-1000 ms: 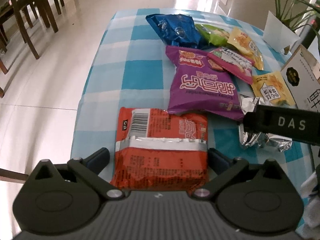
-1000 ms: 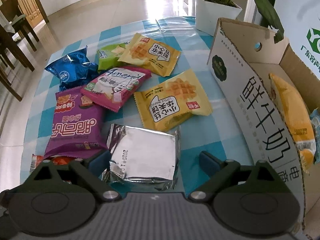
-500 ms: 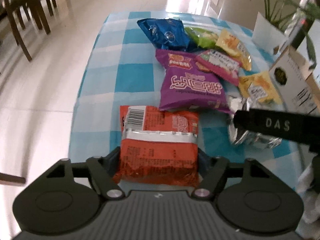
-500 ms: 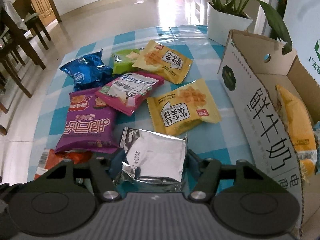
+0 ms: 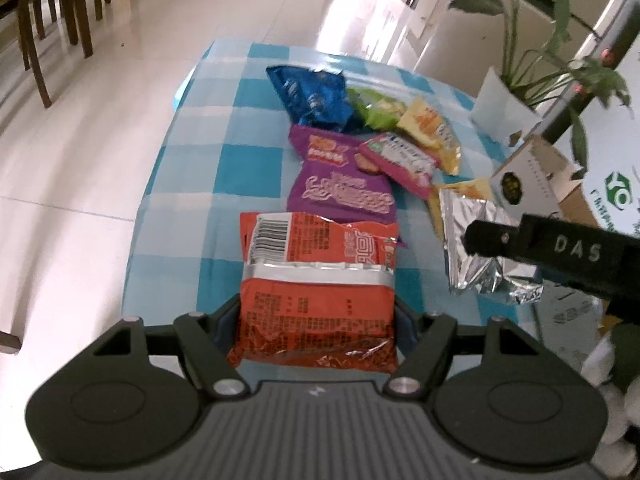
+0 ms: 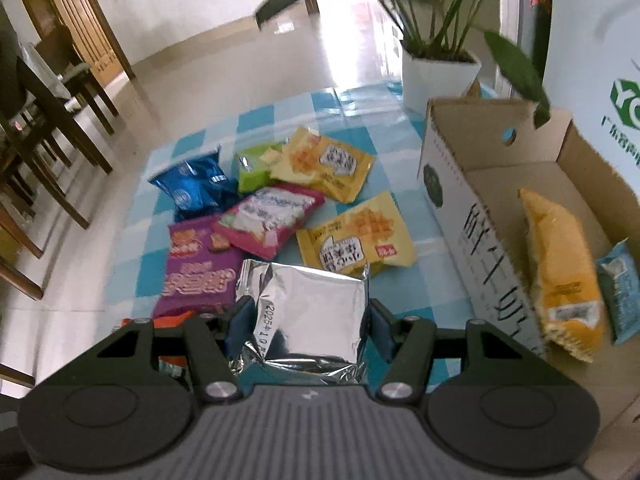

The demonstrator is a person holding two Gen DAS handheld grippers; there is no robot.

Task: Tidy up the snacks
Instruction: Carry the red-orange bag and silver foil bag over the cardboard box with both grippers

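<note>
My left gripper (image 5: 316, 322) is shut on a red snack packet (image 5: 316, 280) and holds it lifted above the table. My right gripper (image 6: 304, 330) is shut on a silver foil packet (image 6: 308, 308), also lifted; that packet and the gripper's black finger show in the left wrist view (image 5: 476, 248). On the blue checked tablecloth (image 6: 400, 176) lie a purple packet (image 6: 196, 268), a pink packet (image 6: 268, 216), two yellow packets (image 6: 356, 240), a green packet (image 6: 252, 168) and a blue packet (image 6: 192, 188).
An open cardboard box (image 6: 472, 216) stands to the right, holding an orange-yellow packet (image 6: 560, 276) and a light blue one (image 6: 620, 288). A potted plant (image 6: 440, 76) stands behind it. Wooden chairs (image 6: 48, 120) stand on the tiled floor at left.
Both grippers closed on their packets, the left on the red one and the right on the silver one, and lifted them off the table.
</note>
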